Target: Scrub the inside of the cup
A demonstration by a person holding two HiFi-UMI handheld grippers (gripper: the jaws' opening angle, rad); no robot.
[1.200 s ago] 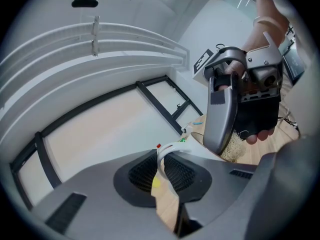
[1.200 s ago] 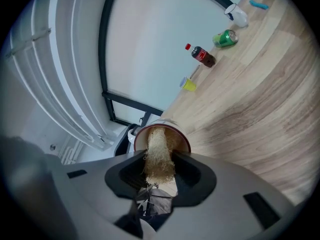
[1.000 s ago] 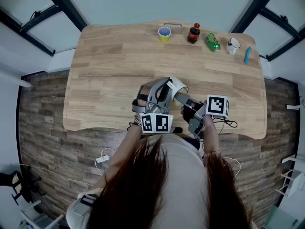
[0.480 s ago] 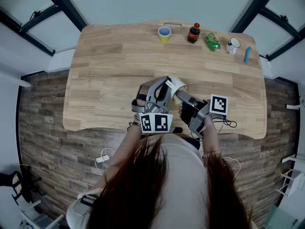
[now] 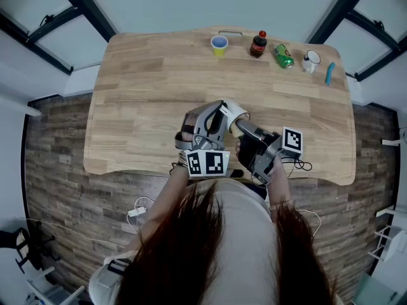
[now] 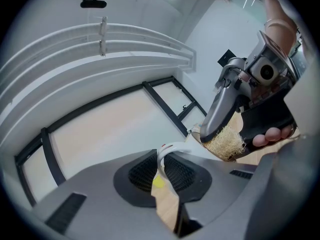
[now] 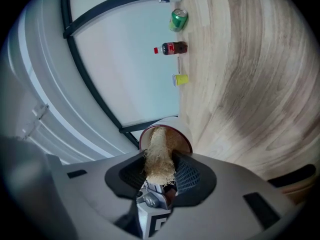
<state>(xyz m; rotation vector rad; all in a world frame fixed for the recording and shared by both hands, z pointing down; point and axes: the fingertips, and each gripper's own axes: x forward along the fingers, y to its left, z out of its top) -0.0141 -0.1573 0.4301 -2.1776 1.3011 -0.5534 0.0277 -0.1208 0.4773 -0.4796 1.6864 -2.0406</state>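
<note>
A: Containers first. What is in the cup [image 5: 234,114]?

B: White outside, reddish-brown inside. A straw-coloured fibrous scrubber [image 7: 159,156] fills its mouth, with the tip well in.

A: Where is the cup?

B: Off the table [image 5: 146,88], toward the 6 o'clock edge, between the two grippers.

A: Who holds it?

B: The left gripper [image 6: 161,166]. Its fingers are pinched together on the thin white handle. The right gripper [image 7: 159,173] has its fingers clamped on the near end of the scrubber.

A: Which way does it point?

B: It is tipped on its side. In the head view the mouth opens toward about 4 o'clock, facing the right gripper. Its long axis runs from 10 to 4, and the scrubber lies along the same line.

A: Other containers?

B: A row at the far edge, from 12 to 2 o'clock. The small yellow cup [image 5: 219,44] is upright and blue inside. The cola bottle [image 5: 258,44] holds dark liquid under a red cap. The green can [image 5: 283,56] lies on its side.
</note>
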